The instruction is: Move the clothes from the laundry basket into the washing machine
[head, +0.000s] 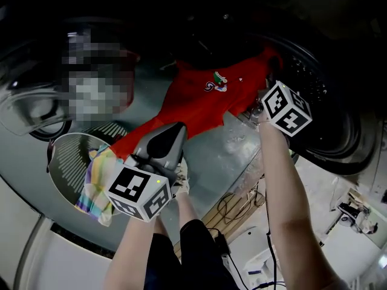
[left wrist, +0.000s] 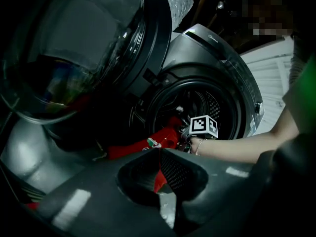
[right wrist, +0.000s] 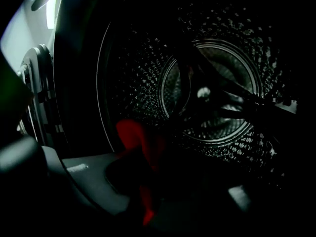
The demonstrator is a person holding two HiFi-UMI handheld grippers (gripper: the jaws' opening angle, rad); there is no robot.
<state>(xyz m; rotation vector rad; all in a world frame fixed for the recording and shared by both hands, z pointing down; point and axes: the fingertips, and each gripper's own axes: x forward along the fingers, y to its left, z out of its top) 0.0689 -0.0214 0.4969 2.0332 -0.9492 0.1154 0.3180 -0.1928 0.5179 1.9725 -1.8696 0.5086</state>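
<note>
Laundry basket: lower left of the head view, striped cloth hanging over its rim.
Left hand-held gripper: lower centre, jaws clamped on the red garment.
Red garment: stretched from centre toward upper right.
Right hand-held gripper: right, at the washing machine drum mouth, pinching the garment's other end.

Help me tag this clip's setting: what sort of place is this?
Probably a laundry area: a front-loading washing machine with its door open, a laundry basket beside it, and a red garment stretched into the drum.
</note>
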